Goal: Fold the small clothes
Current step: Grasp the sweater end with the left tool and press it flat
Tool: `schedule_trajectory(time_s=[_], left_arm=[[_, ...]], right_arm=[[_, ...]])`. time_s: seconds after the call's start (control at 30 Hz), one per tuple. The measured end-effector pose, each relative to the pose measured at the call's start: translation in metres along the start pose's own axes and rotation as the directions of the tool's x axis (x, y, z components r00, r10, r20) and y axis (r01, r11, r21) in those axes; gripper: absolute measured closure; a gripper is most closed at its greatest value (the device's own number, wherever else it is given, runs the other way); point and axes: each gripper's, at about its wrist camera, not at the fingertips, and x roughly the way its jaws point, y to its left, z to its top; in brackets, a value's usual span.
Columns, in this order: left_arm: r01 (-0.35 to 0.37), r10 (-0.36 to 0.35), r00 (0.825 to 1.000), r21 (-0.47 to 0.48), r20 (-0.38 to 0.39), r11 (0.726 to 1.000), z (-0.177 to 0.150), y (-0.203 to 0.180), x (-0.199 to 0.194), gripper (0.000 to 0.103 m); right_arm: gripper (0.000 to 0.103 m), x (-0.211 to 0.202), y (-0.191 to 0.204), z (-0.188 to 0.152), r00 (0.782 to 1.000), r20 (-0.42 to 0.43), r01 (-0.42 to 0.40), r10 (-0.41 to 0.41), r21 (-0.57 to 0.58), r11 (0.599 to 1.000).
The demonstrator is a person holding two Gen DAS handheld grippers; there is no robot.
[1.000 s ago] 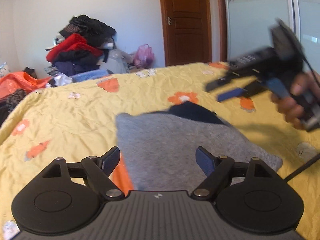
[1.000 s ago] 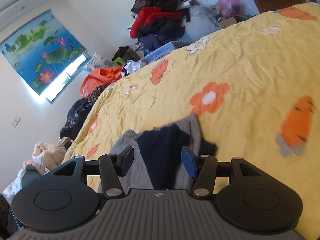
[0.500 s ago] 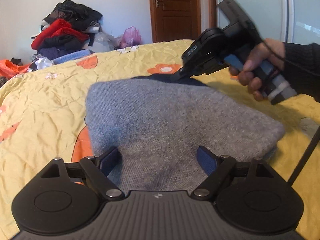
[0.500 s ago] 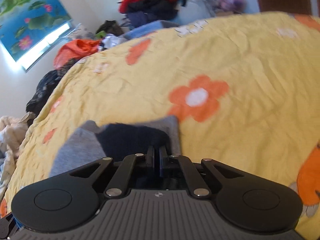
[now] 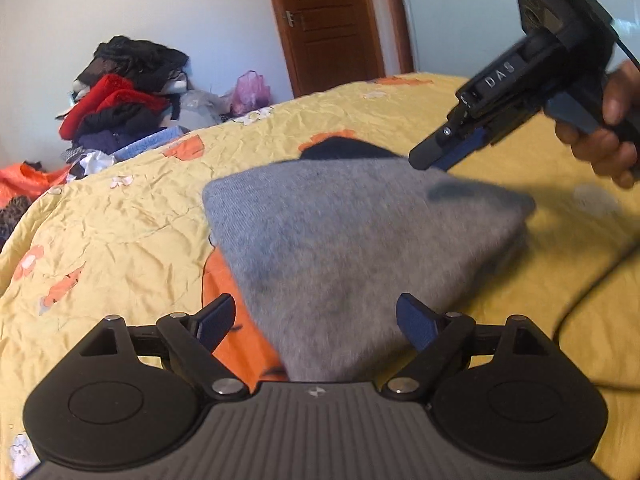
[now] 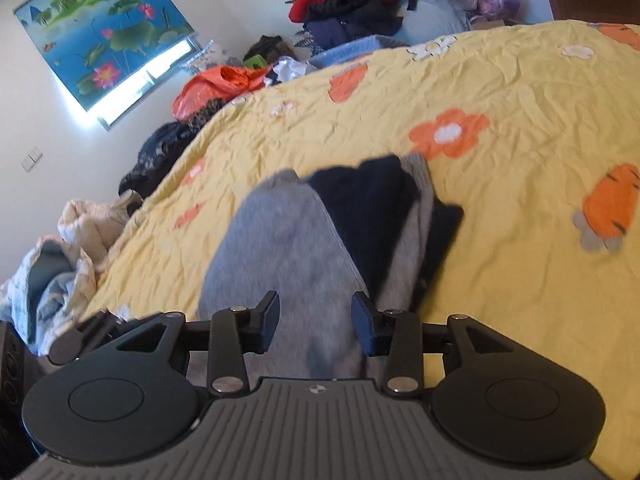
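Grey knitted garment [image 5: 360, 240] with a navy inner layer lies folded mid-bed on the yellow flowered bedspread [image 5: 120, 220], so I'd settle my spread left hand-held gripper [image 5: 316, 320] squarely over its near edge while my right hand-held gripper [image 6: 316, 320], opening and pinching nothing, clears its far edge.

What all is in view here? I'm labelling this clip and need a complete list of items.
Folded garment: one, grey with navy part, middle of bed.
Bedspread: one, yellow with orange flowers, under garment.
Clothes pile: one, red, black, navy, by far wall.
Orange bag: one, beside bed.
Pink bag: one, near door.
Door: one, brown.
Lotus blind: one, blue-green, over window.
Left gripper: black, open over garment.
Right gripper: black, jaws opening, nothing pinched.
Hand: one, holding right gripper.
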Motion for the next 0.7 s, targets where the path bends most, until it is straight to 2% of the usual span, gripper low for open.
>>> schedule_trajectory(time_s=[0.13,0.2,0.27,0.37,0.4,0.43,0.47,0.5,0.53,0.57,0.7], left_arm=[[0.036,-0.034,0.998,0.028,-0.053,0.999,-0.014,-0.003,-0.004,0.015],[0.022,-0.02,0.998,0.027,-0.065,0.999,-0.018,-0.001,-0.002,0.015],[0.017,-0.016,0.997,0.012,-0.069,1.0,-0.018,0.002,-0.001,0.015],[-0.003,0.0,0.999,-0.054,-0.054,0.999,-0.012,0.013,0.0,0.018],[-0.007,0.003,0.999,-0.087,-0.043,0.996,-0.01,0.019,0.0,0.025],[-0.006,0.001,0.999,-0.112,-0.042,0.994,-0.008,0.023,0.001,0.05],[0.001,-0.008,0.999,-0.138,-0.05,0.99,-0.007,0.028,0.004,0.07],[-0.002,-0.008,0.998,-0.166,-0.057,0.986,-0.007,0.031,0.009,0.078],[-0.003,-0.008,0.998,-0.173,-0.063,0.985,-0.008,0.031,0.014,0.084],[-0.021,0.011,0.998,-0.159,-0.063,0.987,-0.009,0.028,0.017,0.084],[-0.027,0.024,0.999,-0.093,-0.027,0.995,-0.008,0.027,0.003,0.089]], right_arm=[[0.056,0.0,-0.001,-0.011,1.0,-0.024,-0.005,0.005,0.019,1.0],[0.056,0.001,0.003,-0.012,1.0,-0.029,-0.008,0.008,0.005,1.0],[0.056,0.004,0.007,-0.013,0.999,-0.043,-0.022,0.022,-0.005,1.0],[0.057,0.013,0.011,-0.014,0.997,-0.076,0.016,-0.019,-0.046,0.999],[0.057,0.015,0.012,-0.015,0.996,-0.083,0.023,-0.028,-0.056,0.998],[0.057,0.016,0.012,-0.016,0.996,-0.087,0.027,-0.033,-0.065,0.998],[0.061,0.017,0.012,-0.018,0.995,-0.09,0.033,-0.04,-0.076,0.997],[0.066,0.018,0.011,-0.019,0.995,-0.092,0.04,-0.048,-0.084,0.996],[0.076,0.02,0.01,-0.021,0.994,-0.096,0.046,-0.055,-0.09,0.995],[0.082,0.022,0.01,-0.023,0.993,-0.1,0.054,-0.064,-0.1,0.994],[0.088,0.018,0.012,-0.027,0.988,-0.108,0.091,-0.107,-0.146,0.985]])
